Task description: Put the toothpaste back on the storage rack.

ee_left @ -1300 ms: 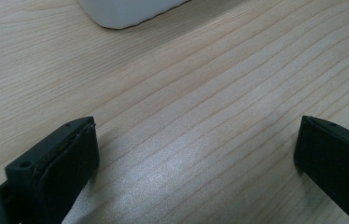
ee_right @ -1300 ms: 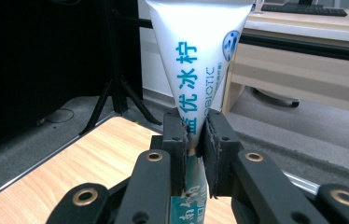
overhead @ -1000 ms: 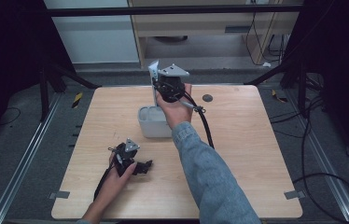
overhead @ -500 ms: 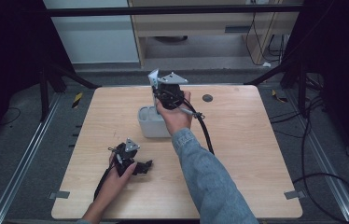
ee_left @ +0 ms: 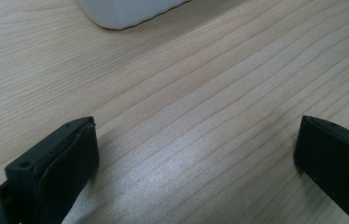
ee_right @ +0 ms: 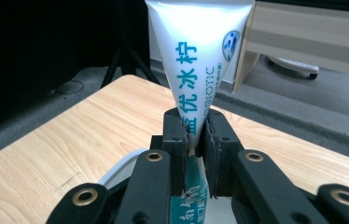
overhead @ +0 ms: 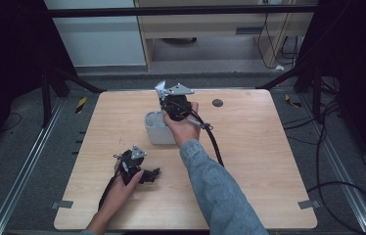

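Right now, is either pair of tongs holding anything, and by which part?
The right tongs pinch a white tube around its narrow middle, above the white cup. The left tongs stand open over the table, holding nothing.

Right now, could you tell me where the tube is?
In the right gripper view, the tube stands clamped in the right gripper, above the white cup mid-table.
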`<state>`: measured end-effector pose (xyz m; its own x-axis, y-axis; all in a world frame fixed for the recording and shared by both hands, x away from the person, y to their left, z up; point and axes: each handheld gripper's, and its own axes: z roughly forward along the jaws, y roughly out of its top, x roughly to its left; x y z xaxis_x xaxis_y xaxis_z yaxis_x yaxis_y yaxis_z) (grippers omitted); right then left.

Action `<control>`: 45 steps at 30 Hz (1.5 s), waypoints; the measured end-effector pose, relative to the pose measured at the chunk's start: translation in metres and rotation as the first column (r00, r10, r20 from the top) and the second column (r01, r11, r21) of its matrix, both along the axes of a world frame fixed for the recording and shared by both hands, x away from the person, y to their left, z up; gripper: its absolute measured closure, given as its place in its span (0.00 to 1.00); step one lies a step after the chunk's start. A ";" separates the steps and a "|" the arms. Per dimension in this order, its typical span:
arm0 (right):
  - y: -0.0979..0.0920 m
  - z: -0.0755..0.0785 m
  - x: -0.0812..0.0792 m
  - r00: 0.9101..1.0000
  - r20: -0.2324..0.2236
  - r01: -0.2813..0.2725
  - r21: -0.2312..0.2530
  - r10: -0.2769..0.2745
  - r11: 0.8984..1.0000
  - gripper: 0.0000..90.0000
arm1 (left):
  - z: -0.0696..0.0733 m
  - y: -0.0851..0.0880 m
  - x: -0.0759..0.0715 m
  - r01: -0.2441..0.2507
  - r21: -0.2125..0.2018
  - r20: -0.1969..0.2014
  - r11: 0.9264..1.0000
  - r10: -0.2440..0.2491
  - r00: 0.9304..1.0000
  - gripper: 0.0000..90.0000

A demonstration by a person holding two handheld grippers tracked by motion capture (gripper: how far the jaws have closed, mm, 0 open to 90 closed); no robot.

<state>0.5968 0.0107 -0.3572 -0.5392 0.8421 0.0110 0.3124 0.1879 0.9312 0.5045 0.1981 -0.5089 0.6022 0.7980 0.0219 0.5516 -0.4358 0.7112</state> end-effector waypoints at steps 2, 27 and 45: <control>0.001 -0.003 0.000 1.000 -0.008 0.001 -0.002 -0.001 1.000 0.89 | 0.000 0.000 0.000 0.000 0.000 0.000 1.000 0.000 1.000 0.00; 0.005 -0.025 0.003 0.999 -0.048 0.006 -0.037 -0.008 0.999 0.89 | 0.000 0.000 0.000 0.000 0.000 0.000 1.000 0.000 1.000 0.00; 0.008 -0.034 0.005 0.997 -0.071 0.008 -0.059 -0.012 0.998 0.89 | 0.000 0.000 0.000 0.000 0.000 0.000 1.000 0.000 1.000 0.00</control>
